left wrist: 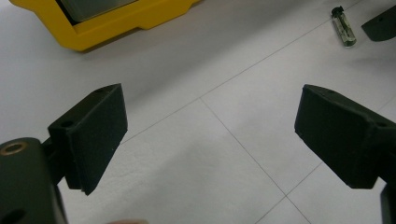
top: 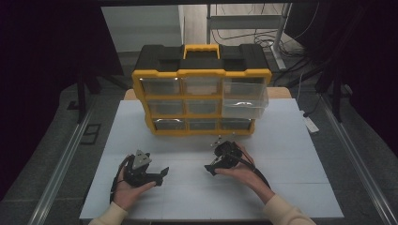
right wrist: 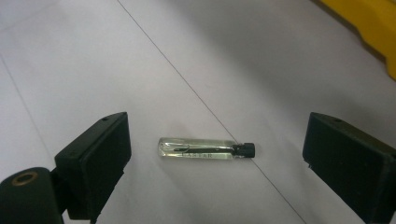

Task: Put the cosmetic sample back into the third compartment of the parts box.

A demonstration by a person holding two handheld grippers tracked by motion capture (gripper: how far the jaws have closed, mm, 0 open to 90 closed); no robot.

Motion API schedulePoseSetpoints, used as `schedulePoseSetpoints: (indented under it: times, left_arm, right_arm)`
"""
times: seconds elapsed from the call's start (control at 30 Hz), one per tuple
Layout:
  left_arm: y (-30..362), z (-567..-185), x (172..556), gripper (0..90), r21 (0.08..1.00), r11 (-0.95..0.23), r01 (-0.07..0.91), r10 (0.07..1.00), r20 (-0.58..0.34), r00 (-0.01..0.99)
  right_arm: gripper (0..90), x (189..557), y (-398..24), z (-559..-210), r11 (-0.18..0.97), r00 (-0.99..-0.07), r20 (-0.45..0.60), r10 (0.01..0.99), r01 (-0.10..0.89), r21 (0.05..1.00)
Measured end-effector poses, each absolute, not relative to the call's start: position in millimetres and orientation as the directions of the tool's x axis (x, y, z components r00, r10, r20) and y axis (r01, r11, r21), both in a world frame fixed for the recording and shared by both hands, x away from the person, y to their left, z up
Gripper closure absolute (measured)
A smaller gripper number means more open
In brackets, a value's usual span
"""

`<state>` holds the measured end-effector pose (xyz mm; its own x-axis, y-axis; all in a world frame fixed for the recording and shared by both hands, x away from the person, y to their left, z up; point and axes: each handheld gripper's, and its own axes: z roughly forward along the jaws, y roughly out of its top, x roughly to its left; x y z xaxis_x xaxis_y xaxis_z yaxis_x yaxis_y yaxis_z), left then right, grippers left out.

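Observation:
A small clear glass vial with a black cap lies on its side on the white table. My right gripper stands open over it, one jaw on each side and neither pad touching the glass. In the high view the right gripper points left, at the table's middle. My left gripper rests open lower left with nothing between its jaws. In the left gripper view, the open left gripper faces the vial farther off, beside a black jaw of the right gripper.
A yellow and black drawer organizer stands upright at the back of the table. Its top right clear drawer is pulled out toward me. Its yellow base corner lies near the left gripper. Floor rails run along both sides.

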<state>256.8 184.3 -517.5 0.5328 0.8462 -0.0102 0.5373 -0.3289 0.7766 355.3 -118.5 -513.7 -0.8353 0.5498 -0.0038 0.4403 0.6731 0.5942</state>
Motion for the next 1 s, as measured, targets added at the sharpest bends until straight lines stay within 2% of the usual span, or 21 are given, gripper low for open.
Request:
schedulePoseSetpoints:
  times: [0.33, 0.63, 0.73, 1.0]
  left_arm:
    - [184, -518, 257, 9.8, 0.774, -0.333, 0.538, 0.845, -0.009, 0.535]
    - [184, -518, 257, 9.7, 0.775, -0.333, 0.537, 0.844, -0.009, 0.536]
    - [184, -518, 257, 9.7, 0.776, -0.333, 0.536, 0.844, -0.009, 0.537]
    - [184, -517, 256, 9.7, 0.777, -0.332, 0.535, 0.844, -0.009, 0.537]
  right_arm:
    - [8.2, 356, -112, -521, 0.693, -0.831, -0.012, 0.556, 0.456, 0.559]
    - [13.5, 354, -109, -523, 0.706, -0.829, -0.034, 0.558, 0.452, 0.545]
    - [17.4, 353, -108, -522, 0.707, -0.829, -0.037, 0.559, 0.453, 0.543]
    - [38.3, 350, -108, -519, 0.708, -0.836, -0.04, 0.547, 0.436, 0.555]
